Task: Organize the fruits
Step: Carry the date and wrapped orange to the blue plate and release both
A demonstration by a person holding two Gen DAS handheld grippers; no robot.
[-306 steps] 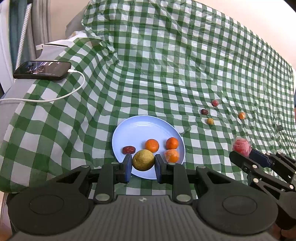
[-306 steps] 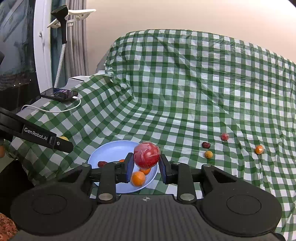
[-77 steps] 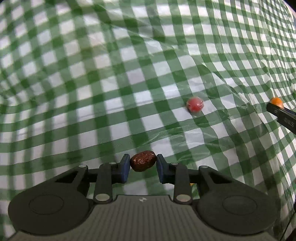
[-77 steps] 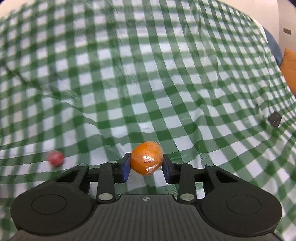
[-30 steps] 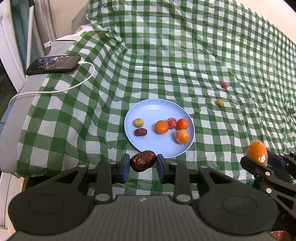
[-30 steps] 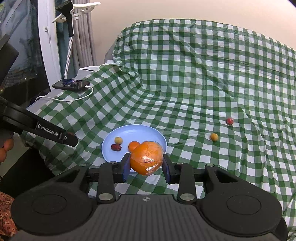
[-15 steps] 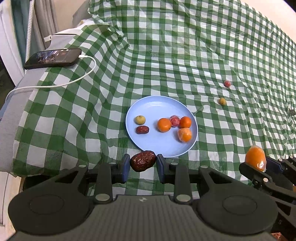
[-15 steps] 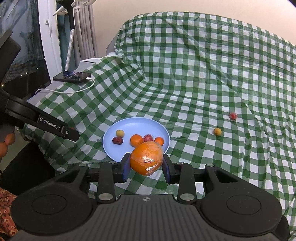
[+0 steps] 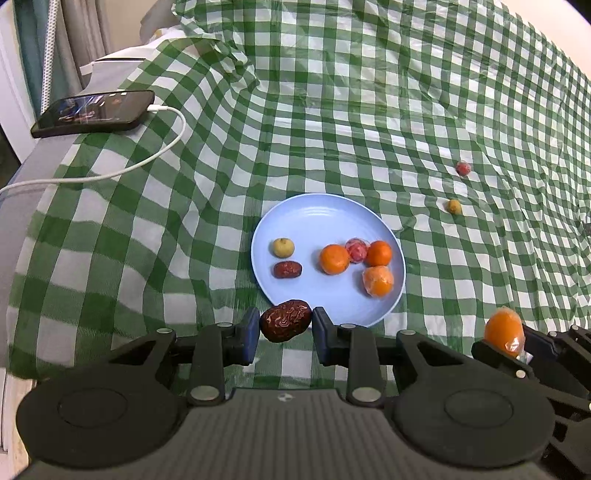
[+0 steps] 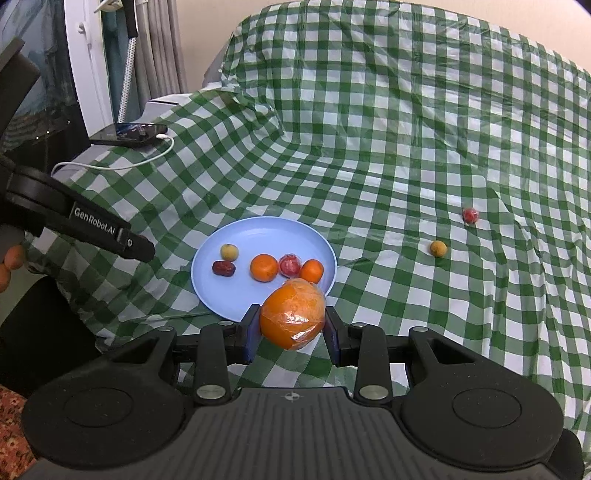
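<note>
Currently left gripper (image 9: pixel 285 326) is clamped on a wrinkled dark-red date (image 9: pixel 285 325), long axis running left-right between the pads, right end tipped slightly up. It sits at the near rim of the blue plate (image 9: pixel 314 210). Right gripper (image 10: pixel 291 328) is clamped on a plastic-wrapped orange (image 10: pixel 293 318), wider than tall, hanging over the plate's near right edge (image 10: pixel 258 229); same fruit shows at the near right of the left view (image 9: pixel 504 331).

On the plate: small yellow-green fruit (image 9: pixel 283 247) far left, second date (image 9: pixel 287 269) just near of it with long axis left-right, bare orange (image 9: pixel 334 259), a red wrapped fruit (image 9: pixel 357 250) touching another orange (image 9: pixel 378 253), and a wrapped orange (image 9: pixel 378 281) nearer right.

Off the plate, well to the right on the cloth: small yellow fruit (image 9: pixel 454 206) and a small red one (image 9: pixel 463 168) farther back.

Surface is a green-and-white checked cloth (image 9: pixel 351 110), creased, draped up over something at the far side. Far left a phone (image 9: pixel 94 112) lies flat with a white cable (image 9: pixel 122 170) plugged in. Curtains (image 10: pixel 162 44) and beige wall (image 10: pixel 207 22) behind.
</note>
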